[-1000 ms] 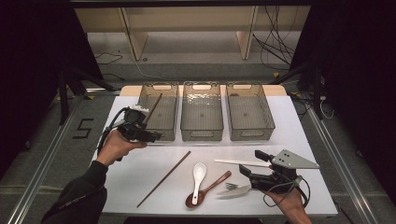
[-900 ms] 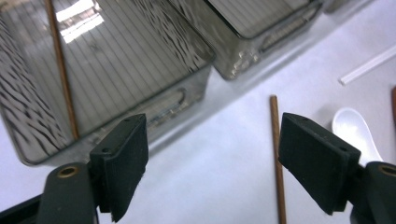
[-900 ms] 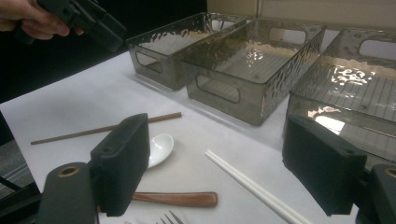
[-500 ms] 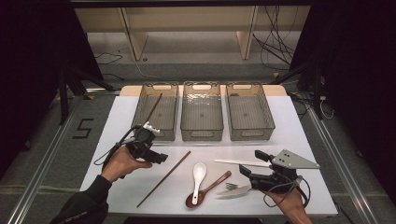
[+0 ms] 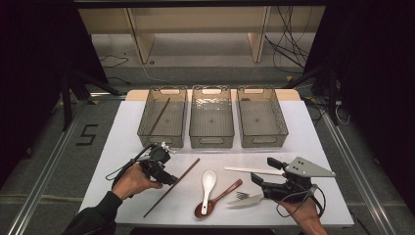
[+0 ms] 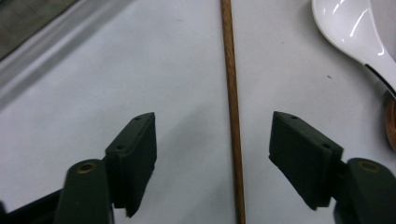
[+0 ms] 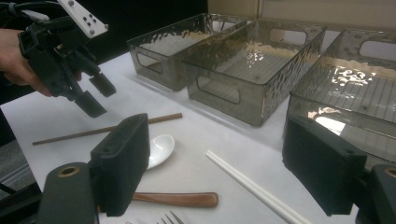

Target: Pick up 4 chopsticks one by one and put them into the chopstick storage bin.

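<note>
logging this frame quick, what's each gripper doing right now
Left gripper: open, holding nothing, jaws either side of the brown chopstick.
Right gripper: open, holding nothing, near the white chopsticks.

You are working in a lab recording bay, not a kitchen. The white table (image 5: 313,142) stands on a grey floor between metal rails (image 5: 39,181), with black curtains (image 5: 34,58) closing off both sides. Loose cables (image 5: 288,44) trail across the floor behind it, near bare wooden shelving (image 5: 200,19). A number 5 (image 5: 87,134) is taped on the floor at your left, marking the station. Three identical clear bins (image 5: 212,117) sit in a neat row and the cutlery is spread out singly, a staged test layout.
</note>
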Demonstrator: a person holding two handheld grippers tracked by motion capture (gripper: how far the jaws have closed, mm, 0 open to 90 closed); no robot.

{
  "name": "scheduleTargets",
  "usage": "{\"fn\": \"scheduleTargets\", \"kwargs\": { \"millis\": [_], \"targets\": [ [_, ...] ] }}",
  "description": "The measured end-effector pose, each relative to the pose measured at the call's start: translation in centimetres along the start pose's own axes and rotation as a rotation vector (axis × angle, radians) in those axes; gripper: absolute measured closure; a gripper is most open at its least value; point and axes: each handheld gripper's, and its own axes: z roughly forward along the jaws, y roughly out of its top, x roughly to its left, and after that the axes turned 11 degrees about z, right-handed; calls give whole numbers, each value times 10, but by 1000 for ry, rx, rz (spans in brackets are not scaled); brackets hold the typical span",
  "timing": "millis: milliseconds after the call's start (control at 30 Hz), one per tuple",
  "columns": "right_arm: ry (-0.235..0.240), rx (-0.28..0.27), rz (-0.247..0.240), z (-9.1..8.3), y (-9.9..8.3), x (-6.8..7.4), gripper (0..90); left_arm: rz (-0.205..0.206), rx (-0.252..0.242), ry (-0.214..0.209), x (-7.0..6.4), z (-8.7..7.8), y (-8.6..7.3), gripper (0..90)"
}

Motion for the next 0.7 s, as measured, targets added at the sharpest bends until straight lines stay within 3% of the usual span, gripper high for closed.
{"fn": "scheduleTargets", "kwargs": {
  "millis": [333, 700],
  "targets": [
    [-1, 5, -5, 0, 0, 0, 243, 50, 79, -23, -10, 16, -1, 513],
    [2, 5, -9, 0, 0, 1, 244, 77, 99, -35, -17, 24, 0, 660]
  ]
}}
